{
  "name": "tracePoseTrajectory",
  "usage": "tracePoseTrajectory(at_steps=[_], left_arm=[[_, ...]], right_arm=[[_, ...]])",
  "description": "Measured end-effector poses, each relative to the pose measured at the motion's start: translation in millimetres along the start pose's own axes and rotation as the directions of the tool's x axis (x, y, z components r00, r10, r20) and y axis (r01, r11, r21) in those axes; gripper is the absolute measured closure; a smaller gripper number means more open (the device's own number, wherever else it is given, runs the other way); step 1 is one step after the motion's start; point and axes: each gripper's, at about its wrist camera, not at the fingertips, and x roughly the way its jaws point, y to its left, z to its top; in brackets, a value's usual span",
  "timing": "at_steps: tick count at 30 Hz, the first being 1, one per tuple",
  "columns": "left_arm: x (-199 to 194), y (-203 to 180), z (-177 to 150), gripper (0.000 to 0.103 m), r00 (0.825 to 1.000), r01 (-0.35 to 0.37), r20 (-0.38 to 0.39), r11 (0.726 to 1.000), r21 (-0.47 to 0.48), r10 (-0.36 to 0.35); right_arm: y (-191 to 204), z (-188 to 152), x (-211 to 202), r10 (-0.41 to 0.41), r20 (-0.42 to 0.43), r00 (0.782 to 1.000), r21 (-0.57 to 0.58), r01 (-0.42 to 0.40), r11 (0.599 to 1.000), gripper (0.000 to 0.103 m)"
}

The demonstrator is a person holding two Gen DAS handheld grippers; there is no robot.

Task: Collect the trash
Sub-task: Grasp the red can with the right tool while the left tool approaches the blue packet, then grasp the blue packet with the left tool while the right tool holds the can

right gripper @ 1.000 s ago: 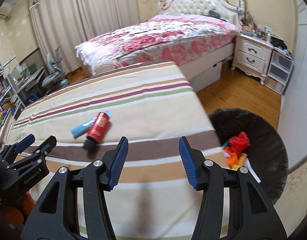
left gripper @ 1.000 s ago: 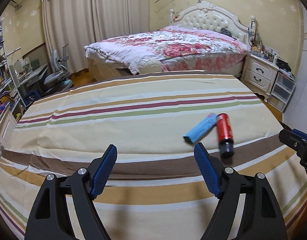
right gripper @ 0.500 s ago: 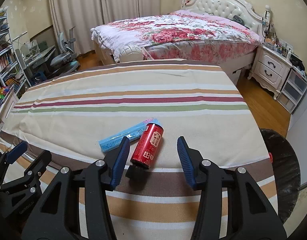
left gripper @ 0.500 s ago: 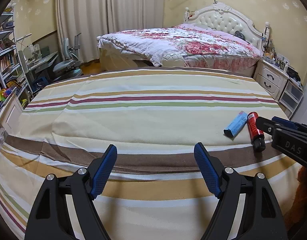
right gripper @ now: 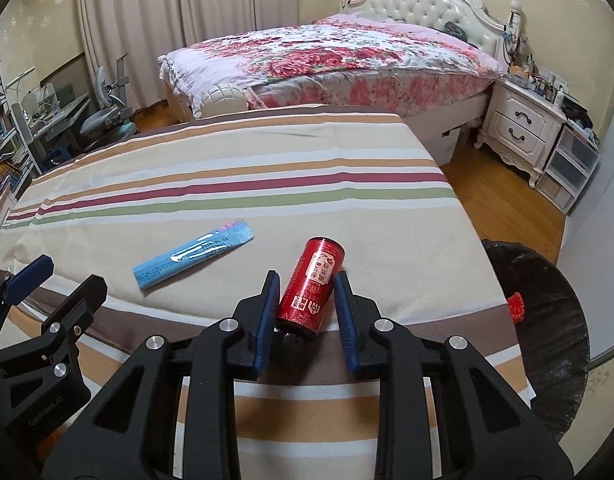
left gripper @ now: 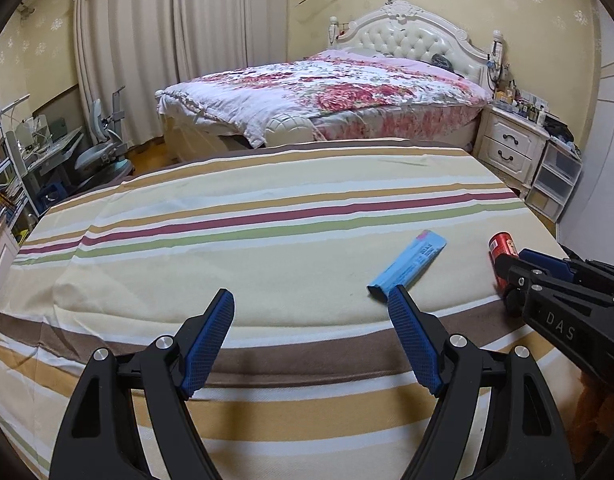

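Already some trash sits in the bin (right gripper: 547, 344) (at three o'clock); right gripper (right gripper: 307, 300) closing around the red bottle (right gripper: 313, 286), blue wrapper (right gripper: 193, 254) left, left gripper (left gripper: 309, 334) gaping empty.

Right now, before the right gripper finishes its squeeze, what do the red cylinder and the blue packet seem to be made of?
Red cylinder: probably a rigid can or tube, metal or coated card; glossy printed red wrap with highlights, dark cap at the near end. The right gripper is closing with it between the pads.

Blue packet: likely thin plastic film or foil sachet; it lies flat, with shiny streaks and a crimped pinkish end.
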Motion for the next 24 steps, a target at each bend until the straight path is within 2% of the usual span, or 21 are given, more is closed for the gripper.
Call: tracePoseTrajectory(at_steps=[3, 9, 12, 14, 15, 16, 17, 22, 24], left_arm=[[7, -14, 6, 0.026, 1.0, 0.013, -0.002, 0.999, 0.029, -0.012], [25, -36, 17, 0.026, 0.999, 0.036, -0.032, 0.995, 0.089, -0.034], [34, -43, 20, 0.026, 0.997, 0.045, -0.061, 0.992, 0.12, -0.037], [40, -42, 21, 0.027, 0.994, 0.076, -0.09, 0.991, 0.111, -0.066], [43, -42, 21, 0.03, 0.99, 0.094, -0.11, 0.99, 0.104, -0.083], [46, -42, 20, 0.042, 0.988, 0.102, -0.128, 0.99, 0.101, -0.089], [49, -41, 19, 0.049, 0.985, 0.111, -0.146, 0.989, 0.101, -0.096], [42, -49, 15, 0.072, 0.985, 0.131, -0.131, 0.982, 0.14, -0.113], [41, -50, 14, 0.077, 0.985, 0.13, -0.128, 0.981, 0.147, -0.112]], right_arm=[[-10, -5, 7, 0.0, -0.026, 1.0, 0.022, 0.001, 1.0, 0.08], [-11, -5, 5, 0.013, -0.016, 1.0, 0.032, -0.012, 0.999, 0.08], [-13, -5, 4, 0.022, -0.013, 1.0, 0.043, -0.022, 0.999, 0.079], [-15, -4, 5, 0.033, -0.012, 0.999, 0.052, -0.033, 0.998, 0.08], [-14, -4, 5, 0.033, -0.012, 0.999, 0.051, -0.033, 0.998, 0.08], [-15, -5, 5, 0.033, -0.011, 0.999, 0.05, -0.032, 0.998, 0.08], [-15, -5, 5, 0.033, -0.011, 0.999, 0.05, -0.032, 0.998, 0.079], [-14, -5, 5, 0.03, -0.012, 0.999, 0.048, -0.029, 0.998, 0.079], [-13, -5, 5, 0.026, -0.013, 1.0, 0.044, -0.026, 0.999, 0.079]])
